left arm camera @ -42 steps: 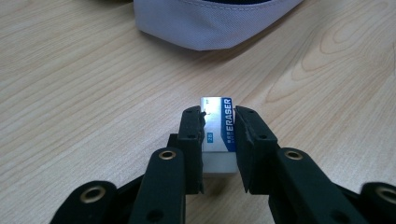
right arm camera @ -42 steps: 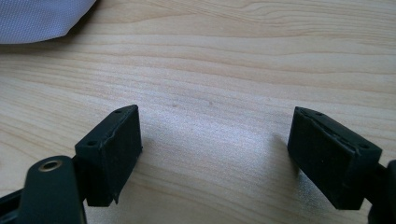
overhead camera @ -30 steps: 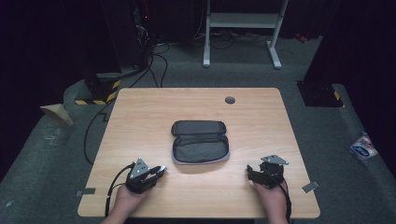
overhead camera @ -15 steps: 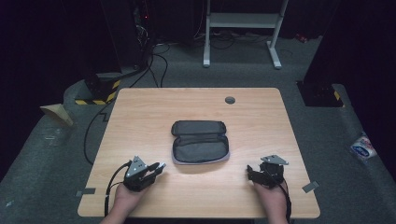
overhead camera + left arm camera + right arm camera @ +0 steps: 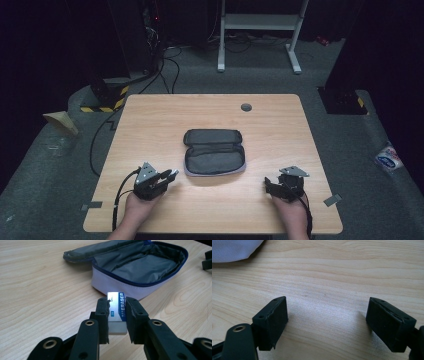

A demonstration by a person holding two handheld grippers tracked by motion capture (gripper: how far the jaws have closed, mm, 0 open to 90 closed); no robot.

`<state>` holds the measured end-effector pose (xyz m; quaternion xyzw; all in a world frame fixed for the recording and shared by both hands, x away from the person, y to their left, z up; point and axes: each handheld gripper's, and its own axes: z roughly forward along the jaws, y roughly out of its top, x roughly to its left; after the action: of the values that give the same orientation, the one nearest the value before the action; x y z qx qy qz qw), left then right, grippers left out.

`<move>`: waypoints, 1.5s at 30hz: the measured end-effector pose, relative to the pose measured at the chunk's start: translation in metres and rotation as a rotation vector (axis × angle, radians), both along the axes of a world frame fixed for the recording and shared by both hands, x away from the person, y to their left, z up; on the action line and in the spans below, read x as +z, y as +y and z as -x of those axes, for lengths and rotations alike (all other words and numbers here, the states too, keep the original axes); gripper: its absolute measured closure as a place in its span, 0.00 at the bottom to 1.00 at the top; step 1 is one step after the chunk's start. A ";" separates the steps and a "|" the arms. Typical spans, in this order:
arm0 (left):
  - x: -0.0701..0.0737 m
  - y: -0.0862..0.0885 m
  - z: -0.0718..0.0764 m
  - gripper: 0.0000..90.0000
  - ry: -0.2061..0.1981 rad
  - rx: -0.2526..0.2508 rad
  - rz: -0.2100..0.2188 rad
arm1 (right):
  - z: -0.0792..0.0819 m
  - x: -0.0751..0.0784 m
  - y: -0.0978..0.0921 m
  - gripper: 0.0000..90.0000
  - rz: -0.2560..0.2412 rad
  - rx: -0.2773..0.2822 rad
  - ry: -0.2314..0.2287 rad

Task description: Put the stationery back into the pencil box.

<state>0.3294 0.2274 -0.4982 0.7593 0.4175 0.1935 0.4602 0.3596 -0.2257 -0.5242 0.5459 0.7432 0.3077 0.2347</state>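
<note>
- Change: over the last second the left tongs (image 5: 167, 176) shift a little, from pointing more steeply at the table to lying flatter with their tips toward the case (image 5: 214, 151); the right tongs (image 5: 270, 187) stay put.
- Meaning: judged from this, the eraser (image 5: 116, 310) is being carried toward the open case and has not yet gone in.
- Left tongs: clamped on the eraser, which stands between the pads with its printed sleeve facing the camera.
- Right tongs (image 5: 327, 325): wide apart, holding nothing, bare table (image 5: 337, 272) between them.
- Case: just ahead of the left tongs' tips, lid folded back, nothing seen inside; well off to the side of the right tongs.
- Count: one eraser, one case, two tongs, one table, one round grommet (image 5: 246, 107) beyond the case.
</note>
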 end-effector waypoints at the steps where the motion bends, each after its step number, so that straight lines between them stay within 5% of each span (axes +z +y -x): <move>1: 0.001 0.000 -0.001 0.81 -0.002 -0.002 0.002 | 0.000 0.000 0.000 0.19 0.000 0.001 0.002; 26: 0.025 -0.023 -0.023 0.81 -0.035 -0.036 0.010 | 0.000 0.000 0.000 0.19 0.000 0.000 0.000; 45: 0.032 -0.046 -0.046 0.81 0.003 -0.077 -0.002 | 0.000 0.000 0.000 0.19 0.000 0.000 0.000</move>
<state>0.3750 0.1816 -0.4662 0.7755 0.3883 0.1752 0.4659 0.3596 -0.2257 -0.5242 0.5458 0.7433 0.3075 0.2347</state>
